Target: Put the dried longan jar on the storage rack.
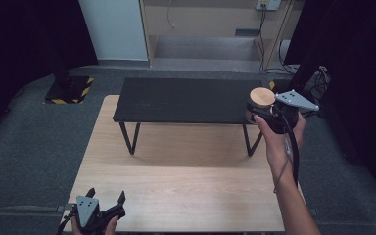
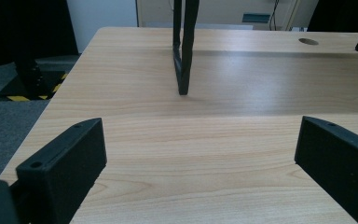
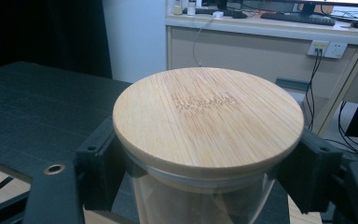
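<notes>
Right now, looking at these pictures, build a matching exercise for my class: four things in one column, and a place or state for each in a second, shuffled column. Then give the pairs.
Things:
1. jar
2. left gripper
3. black shelf
4. bamboo lid

Places or states:
A. open, low over the near left table edge
B. stands on thin legs on the wooden table
C. sits on top of the jar
D. clamped in the right gripper

Pairs: 1-D, 2-A, 3-B, 4-C

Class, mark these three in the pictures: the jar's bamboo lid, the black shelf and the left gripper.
bamboo lid (image 3: 208, 119), right gripper view, middle of its top face.
black shelf (image 1: 186, 100), high view, bare top surface.
left gripper (image 1: 107, 202), high view, between its open jaws.
</notes>
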`<state>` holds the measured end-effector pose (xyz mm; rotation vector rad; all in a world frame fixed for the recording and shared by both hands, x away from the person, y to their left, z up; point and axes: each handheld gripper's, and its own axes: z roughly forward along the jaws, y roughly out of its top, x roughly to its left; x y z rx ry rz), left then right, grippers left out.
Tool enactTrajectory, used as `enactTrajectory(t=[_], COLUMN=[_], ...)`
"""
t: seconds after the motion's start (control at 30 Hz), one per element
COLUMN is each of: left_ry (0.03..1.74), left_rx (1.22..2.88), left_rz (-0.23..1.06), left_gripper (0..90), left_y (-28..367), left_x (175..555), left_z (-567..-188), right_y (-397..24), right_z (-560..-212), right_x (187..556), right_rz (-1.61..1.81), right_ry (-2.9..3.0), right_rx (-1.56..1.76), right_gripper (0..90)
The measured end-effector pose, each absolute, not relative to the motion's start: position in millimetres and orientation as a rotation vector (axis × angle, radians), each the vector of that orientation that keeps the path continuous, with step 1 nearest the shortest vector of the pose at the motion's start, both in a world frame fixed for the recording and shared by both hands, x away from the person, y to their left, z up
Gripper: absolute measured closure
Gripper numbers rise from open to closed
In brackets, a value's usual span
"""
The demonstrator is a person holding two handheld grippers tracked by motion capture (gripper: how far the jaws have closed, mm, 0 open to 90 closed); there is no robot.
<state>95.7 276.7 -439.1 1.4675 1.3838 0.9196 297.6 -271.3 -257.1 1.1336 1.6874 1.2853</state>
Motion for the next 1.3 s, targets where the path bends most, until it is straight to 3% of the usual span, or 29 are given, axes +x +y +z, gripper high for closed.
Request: enactTrajectory(t=[1.3], left_ry=[1.402], left_rx=[1.456], left_rz=[0.925], left_gripper=[0.8], left_y=[285.1], left_x=[99.5], left_z=[-440.2], right_y=[-264.6], right_z=[-265.8], right_x=[339.7], right_rz=[1.240], right_ry=[1.702], right_rx=[1.190], right_gripper=[25.9])
